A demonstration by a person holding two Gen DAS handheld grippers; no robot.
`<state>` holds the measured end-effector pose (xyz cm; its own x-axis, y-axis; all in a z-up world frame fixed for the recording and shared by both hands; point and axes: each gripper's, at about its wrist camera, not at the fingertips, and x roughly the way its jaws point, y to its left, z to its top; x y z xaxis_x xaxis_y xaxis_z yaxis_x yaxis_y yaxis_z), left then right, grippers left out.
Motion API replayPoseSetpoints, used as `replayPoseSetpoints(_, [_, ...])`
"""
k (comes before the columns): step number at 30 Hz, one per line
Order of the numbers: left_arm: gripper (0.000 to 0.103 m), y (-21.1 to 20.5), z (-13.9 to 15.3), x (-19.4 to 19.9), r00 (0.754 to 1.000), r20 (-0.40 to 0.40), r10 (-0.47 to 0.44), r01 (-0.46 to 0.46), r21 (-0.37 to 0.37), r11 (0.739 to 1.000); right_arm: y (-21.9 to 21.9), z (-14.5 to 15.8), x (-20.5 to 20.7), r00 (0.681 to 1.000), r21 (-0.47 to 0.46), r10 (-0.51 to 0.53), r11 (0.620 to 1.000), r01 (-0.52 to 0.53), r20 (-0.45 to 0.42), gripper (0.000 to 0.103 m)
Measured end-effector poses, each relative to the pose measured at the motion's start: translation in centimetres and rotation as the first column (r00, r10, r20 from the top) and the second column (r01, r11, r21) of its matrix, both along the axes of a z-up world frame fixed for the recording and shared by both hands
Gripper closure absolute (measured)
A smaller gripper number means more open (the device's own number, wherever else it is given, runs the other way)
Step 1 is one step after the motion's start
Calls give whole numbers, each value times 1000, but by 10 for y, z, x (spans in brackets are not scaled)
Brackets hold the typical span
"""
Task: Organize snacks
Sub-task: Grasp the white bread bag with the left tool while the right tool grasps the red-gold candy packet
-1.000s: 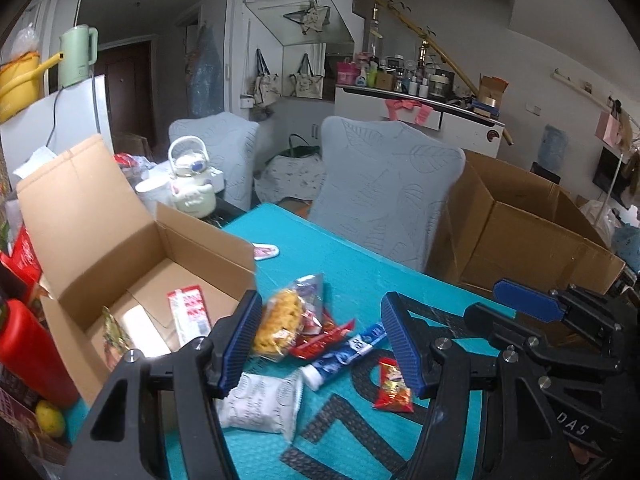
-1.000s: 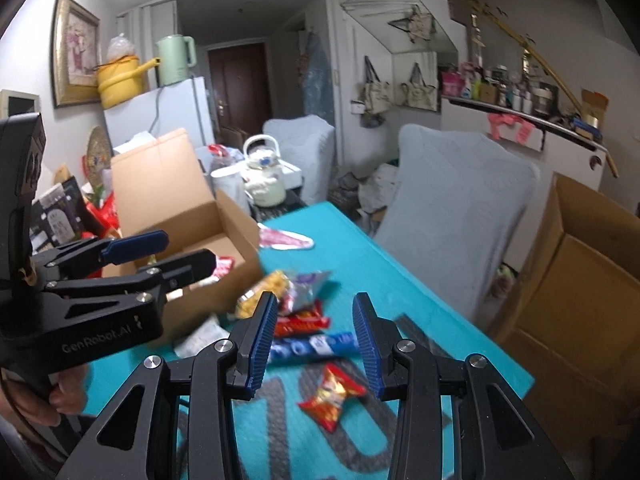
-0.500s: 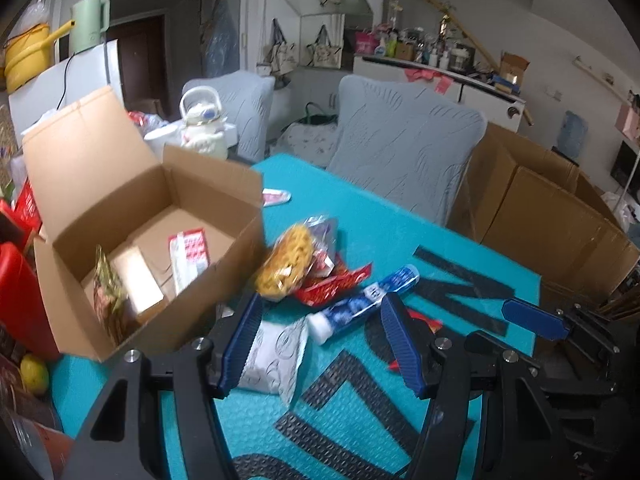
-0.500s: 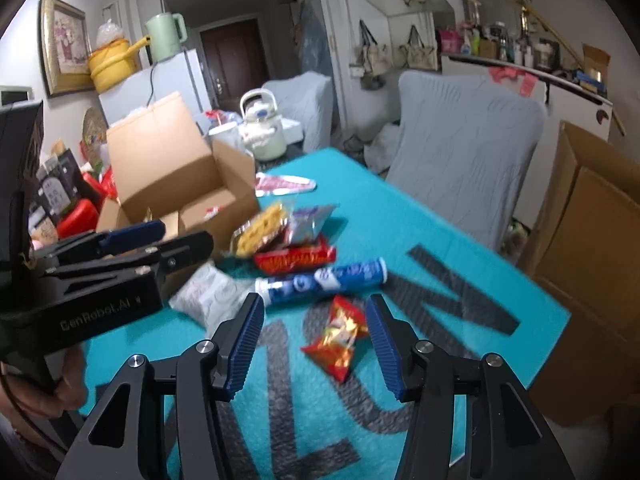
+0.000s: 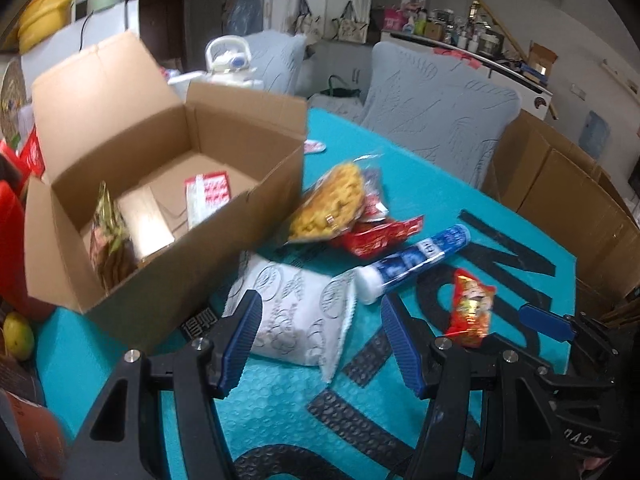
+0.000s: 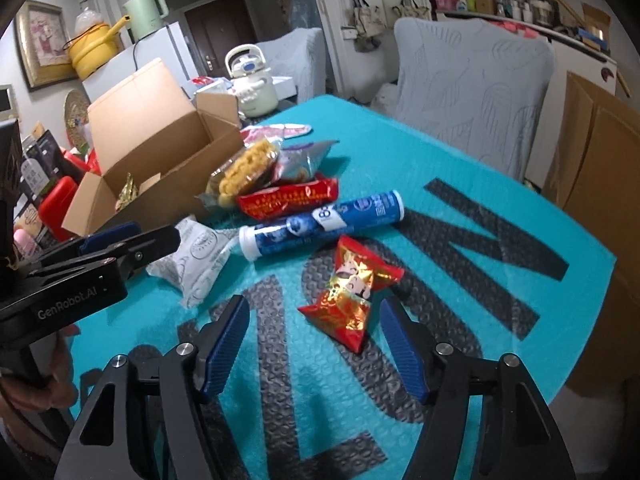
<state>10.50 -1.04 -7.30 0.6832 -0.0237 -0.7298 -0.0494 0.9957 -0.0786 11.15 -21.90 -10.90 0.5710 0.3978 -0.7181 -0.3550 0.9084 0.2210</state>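
Note:
An open cardboard box (image 5: 168, 184) holding a few snack packs stands on the teal table at left; it also shows in the right wrist view (image 6: 160, 168). Beside it lie a white packet (image 5: 296, 312), a blue tube (image 5: 416, 264), a yellow snack bag (image 5: 332, 204), a red packet (image 5: 380, 236) and a small red-gold packet (image 5: 472, 308). My left gripper (image 5: 320, 340) is open just above the white packet. My right gripper (image 6: 316, 344) is open with the red-gold packet (image 6: 352, 292) just beyond its fingertips.
A grey chair (image 6: 472, 92) stands behind the table. A large cardboard box (image 5: 568, 208) stands off the right edge. A white kettle (image 6: 252, 80) is at the far side. Red items (image 5: 16, 248) and a yellow fruit (image 5: 16, 336) lie left of the open box.
Both grippers have tilted down and come closer to the table. The left has neared the white packet, the right the red-gold packet, and the right jaws have opened wider.

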Motion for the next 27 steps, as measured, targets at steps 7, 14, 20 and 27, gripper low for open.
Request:
replayPoseSetpoints(7, [42,15,-22,17,999,-50,-5,5,-11,1000,4,-12,15,999,-1,8,1000,-8,-38,34])
replayPoseSetpoints(14, [42,21,-32,32,997,-72,-39,38,-9,999,9,-19,26,998,-12,20,1000,-21,-65,34])
replayPoseSetpoints(20, [7,20,-45,45,989,-133,-63,58,-40,998,11,-26,32,996,-18,21,1000,-23,-90,35])
replayPoseSetpoints(27, [4,9,-64,54,979,-197,-57,71,67,995,6,-30,36,994,-24,6,1000,-9,-105,35])
